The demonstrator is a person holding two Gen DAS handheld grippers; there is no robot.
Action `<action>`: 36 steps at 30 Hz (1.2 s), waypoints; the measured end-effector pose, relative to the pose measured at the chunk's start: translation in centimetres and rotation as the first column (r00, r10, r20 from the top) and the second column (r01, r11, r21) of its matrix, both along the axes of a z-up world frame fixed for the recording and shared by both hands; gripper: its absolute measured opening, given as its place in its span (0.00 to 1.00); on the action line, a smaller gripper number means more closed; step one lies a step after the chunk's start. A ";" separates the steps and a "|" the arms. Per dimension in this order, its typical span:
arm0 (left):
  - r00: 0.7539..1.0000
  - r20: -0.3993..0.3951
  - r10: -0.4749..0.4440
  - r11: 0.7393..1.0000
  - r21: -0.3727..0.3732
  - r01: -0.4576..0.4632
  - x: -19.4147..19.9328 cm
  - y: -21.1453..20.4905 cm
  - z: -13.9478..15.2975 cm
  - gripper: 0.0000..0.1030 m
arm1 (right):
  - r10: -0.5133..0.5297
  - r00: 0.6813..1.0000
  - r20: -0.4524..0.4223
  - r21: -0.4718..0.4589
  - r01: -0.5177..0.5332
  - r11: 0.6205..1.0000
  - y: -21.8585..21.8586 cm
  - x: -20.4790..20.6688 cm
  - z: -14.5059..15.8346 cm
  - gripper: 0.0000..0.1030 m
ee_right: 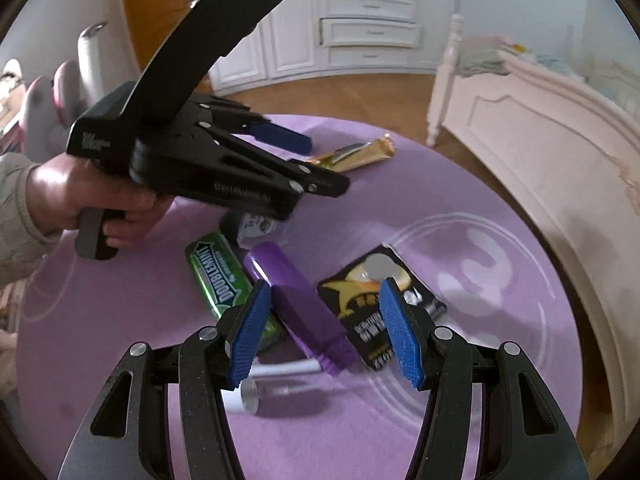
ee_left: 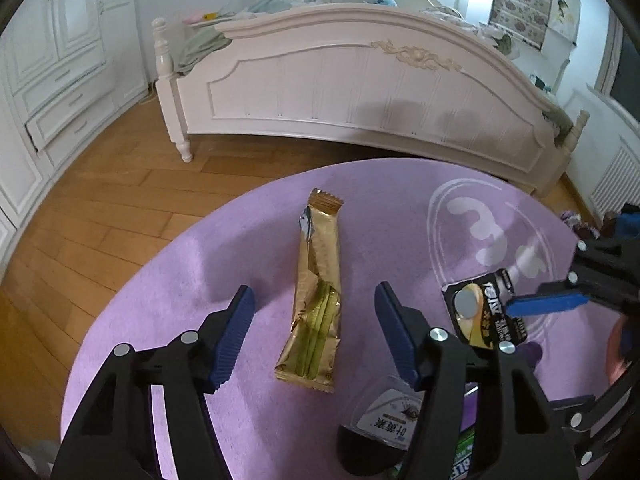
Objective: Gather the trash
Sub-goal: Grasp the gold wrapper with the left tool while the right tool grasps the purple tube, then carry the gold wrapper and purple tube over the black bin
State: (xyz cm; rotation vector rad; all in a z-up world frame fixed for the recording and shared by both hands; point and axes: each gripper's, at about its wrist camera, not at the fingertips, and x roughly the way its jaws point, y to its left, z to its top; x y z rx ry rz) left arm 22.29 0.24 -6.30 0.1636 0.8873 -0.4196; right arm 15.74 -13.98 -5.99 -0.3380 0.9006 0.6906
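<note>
A: Which piece of trash is the left hand-held gripper (ee_left: 314, 334) after?

B: The gold wrapper (ee_left: 316, 300), I'd say. It lies flat on the purple table (ee_left: 240, 240), on the side toward the bed (ee_left: 360, 92), and the gripper hangs over its near end with the jaws apart, one on each side. Nothing is pinched yet.

A: And the right hand-held gripper (ee_right: 320, 336)?

B: Also open and empty. It hovers over the cluster nearer the person than the gold wrapper: a purple brush (ee_right: 296, 300), with a green gum pack (ee_right: 220, 280) on one side of it and a black packet (ee_right: 372, 280) on the other. The pads straddle the brush but stand clear of it.

A: So the step in hand is the approach?

B: That's my reading. No grasp is made on either side. Next, the left needs to drop until the pads flank the wrapper, then close; the foil is thin and flat, so it may slip.

A: Any bin?

B: None that I can see.
</note>
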 end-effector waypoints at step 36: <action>0.995 0.098 -0.033 0.983 -0.175 0.050 -7.9 -2.3 6.4 0.20 | -0.487 0.863 -0.135 0.561 0.472 0.680 -14.7 -6.4 4.1 0.25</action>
